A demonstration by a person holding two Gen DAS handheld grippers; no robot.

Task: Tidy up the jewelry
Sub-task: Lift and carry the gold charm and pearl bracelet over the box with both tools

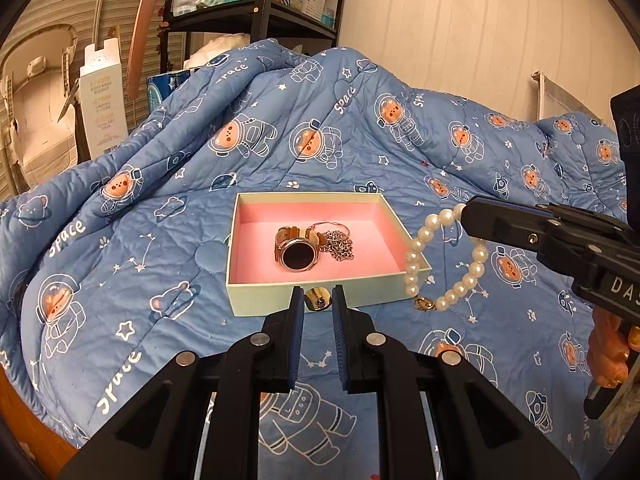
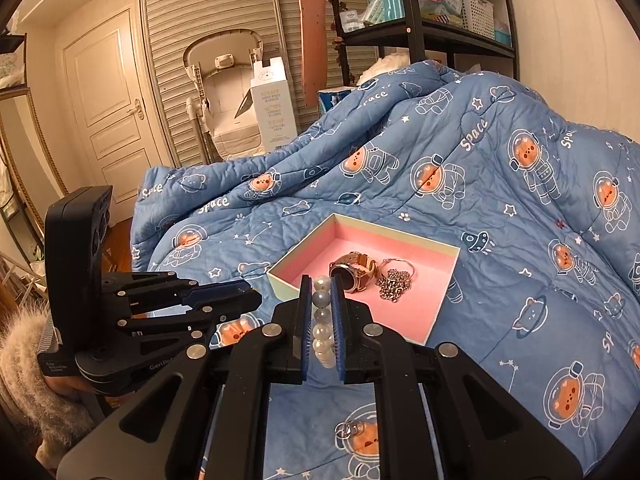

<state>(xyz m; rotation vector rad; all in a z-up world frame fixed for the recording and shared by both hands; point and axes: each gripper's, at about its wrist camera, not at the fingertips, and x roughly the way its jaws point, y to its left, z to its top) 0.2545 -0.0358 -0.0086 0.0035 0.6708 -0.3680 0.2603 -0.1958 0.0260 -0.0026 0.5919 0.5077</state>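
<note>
An open box with a pink lining point(image 1: 256, 236) point(image 2: 420, 312) lies on the blue quilt. Inside are a rose-gold watch point(image 1: 298, 254) point(image 2: 354, 274), a silver chain point(image 1: 340, 246) point(image 2: 394, 282) and a thin bangle point(image 1: 336, 226) point(image 2: 396, 266). My left gripper point(image 1: 318, 300) is shut on a small gold ring point(image 1: 318, 299), just in front of the box's near wall. My right gripper point(image 2: 322, 308) point(image 1: 466, 212) is shut on a pearl bracelet point(image 1: 444, 264) point(image 2: 323, 328), which hangs above the quilt by the box's right corner; its clasp point(image 2: 348, 429) dangles below.
The blue astronaut-bear quilt point(image 1: 160, 208) is bunched up high behind the box. A black shelf with baskets point(image 1: 280, 4) stands at the back, a white carton point(image 1: 102, 92) and a baby seat point(image 2: 228, 92) at the left. A door point(image 2: 108, 112) is far left.
</note>
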